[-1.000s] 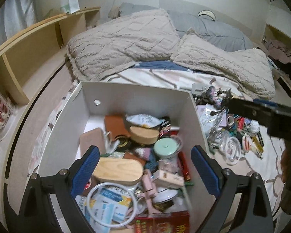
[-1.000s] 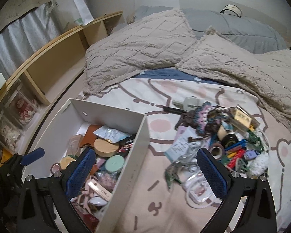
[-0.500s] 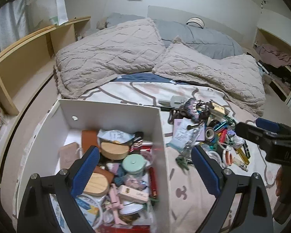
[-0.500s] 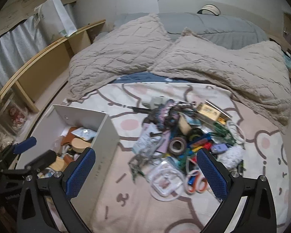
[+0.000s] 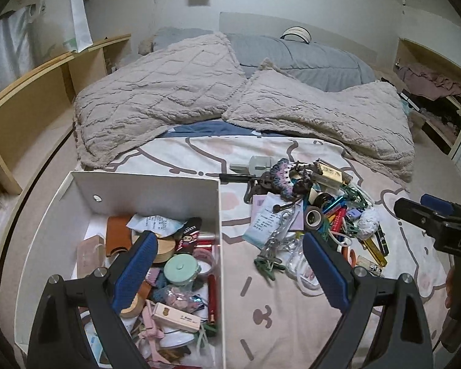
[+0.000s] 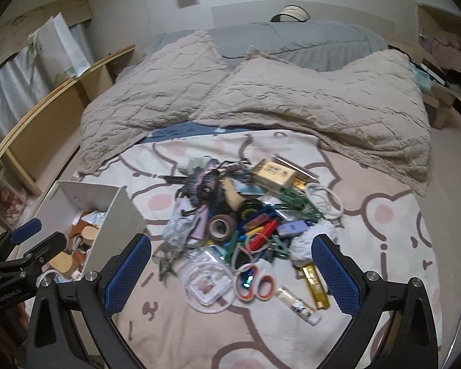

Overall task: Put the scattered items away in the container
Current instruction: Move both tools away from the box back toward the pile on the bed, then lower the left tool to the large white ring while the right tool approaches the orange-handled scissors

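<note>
Both grippers hovered over a bed with nothing between their fingers. The left gripper (image 5: 227,269), jaws spread wide, straddled the right wall of the white container (image 5: 156,190), one blue textured pad over its contents and the other over the sheet. The right gripper (image 6: 232,272), equally wide open, hung above the scattered pile (image 6: 249,215) on the cartoon-print sheet (image 6: 384,246), beside the box.

The box, a rigid flat-walled rectangle, held a mint-lidded jar (image 5: 181,269), round wooden pieces and a small cream box. Outside it lay a dark roll of tape (image 6: 220,227), orange-handled scissors (image 6: 255,283), a clear plastic packet (image 6: 207,281) and a gold-wrapped bar (image 6: 315,283) (many smaller pieces tangled beyond telling). Fuzzy beige pillows (image 6: 292,101) lay behind. The container's near end ran out of frame.
</note>
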A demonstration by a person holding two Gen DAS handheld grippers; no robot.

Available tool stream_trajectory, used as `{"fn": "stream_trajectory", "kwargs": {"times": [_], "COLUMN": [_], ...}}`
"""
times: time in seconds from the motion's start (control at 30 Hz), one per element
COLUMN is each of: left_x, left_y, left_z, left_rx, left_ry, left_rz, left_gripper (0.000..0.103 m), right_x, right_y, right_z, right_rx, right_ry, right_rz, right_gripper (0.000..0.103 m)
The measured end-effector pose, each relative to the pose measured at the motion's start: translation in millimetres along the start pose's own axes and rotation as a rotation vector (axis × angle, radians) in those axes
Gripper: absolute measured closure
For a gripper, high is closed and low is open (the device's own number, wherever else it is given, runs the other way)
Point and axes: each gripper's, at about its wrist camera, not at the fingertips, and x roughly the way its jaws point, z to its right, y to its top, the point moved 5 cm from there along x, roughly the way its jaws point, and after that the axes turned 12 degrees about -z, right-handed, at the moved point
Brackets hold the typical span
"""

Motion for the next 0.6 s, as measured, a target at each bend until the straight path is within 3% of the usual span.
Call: {"fn": "stream_trajectory", "kwargs": {"times": [0.37, 0.6], "left_x": [12.9, 35.7], "left_y": [3.0, -3.7], "left_z": [31.6, 56.8], "left_rx": [0.034, 0.109], "left_ry": [-0.011, 0.044], "left_rz": [-0.030, -0.092], "left_gripper": [0.007, 0.007], "right_x": [4.9, 23.9], "right_y": [-5.7, -21.5], "right_z": [37.7, 59.9], "right_rx": [0.066, 0.087], "right_ry": [-0.027, -0.072], "right_rz": [-0.020, -0.093], "right_gripper": [0.000, 0.000]}}
